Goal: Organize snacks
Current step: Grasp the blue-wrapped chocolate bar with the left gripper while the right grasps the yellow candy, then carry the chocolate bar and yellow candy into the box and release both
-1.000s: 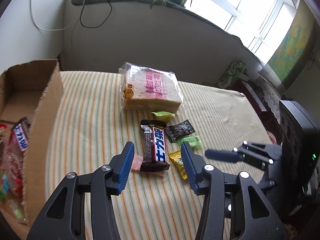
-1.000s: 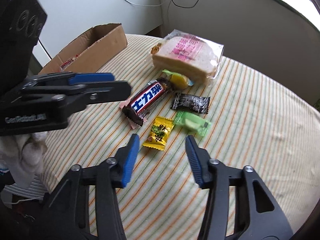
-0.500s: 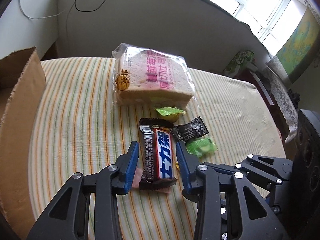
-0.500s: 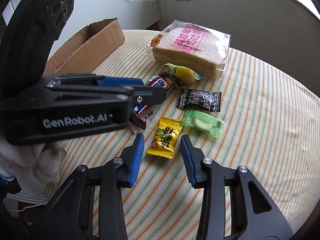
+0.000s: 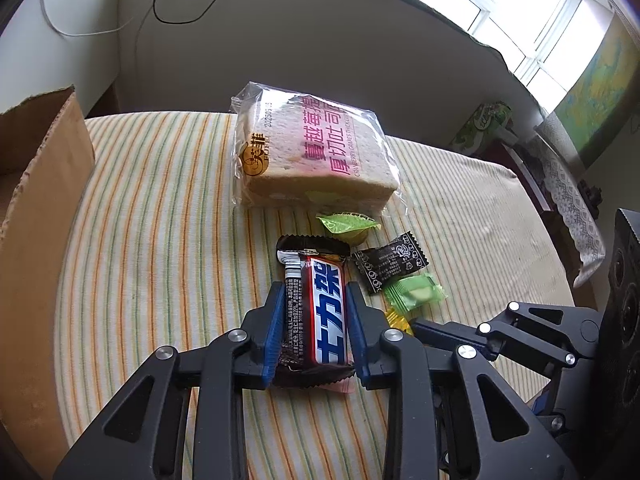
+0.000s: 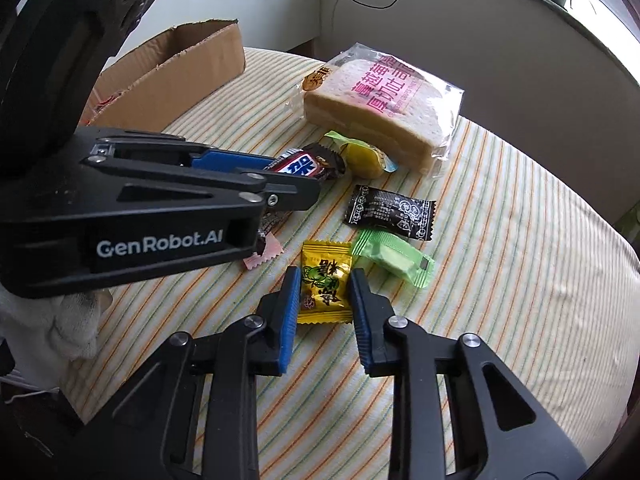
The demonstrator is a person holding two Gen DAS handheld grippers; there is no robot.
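Hand-held grippers (image 5: 316,320) (image 6: 325,296) tilted steeply downward

free: striped cloth (image 6: 500,320) right of sweets | blocked: cardboard box (image 6: 168,80) left; bread pack (image 6: 384,100) behind

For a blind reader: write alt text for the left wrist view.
The left gripper clamps a chocolate bar on a striped tablecloth. Behind it lie bagged bread and small candies; a cardboard box stands left.
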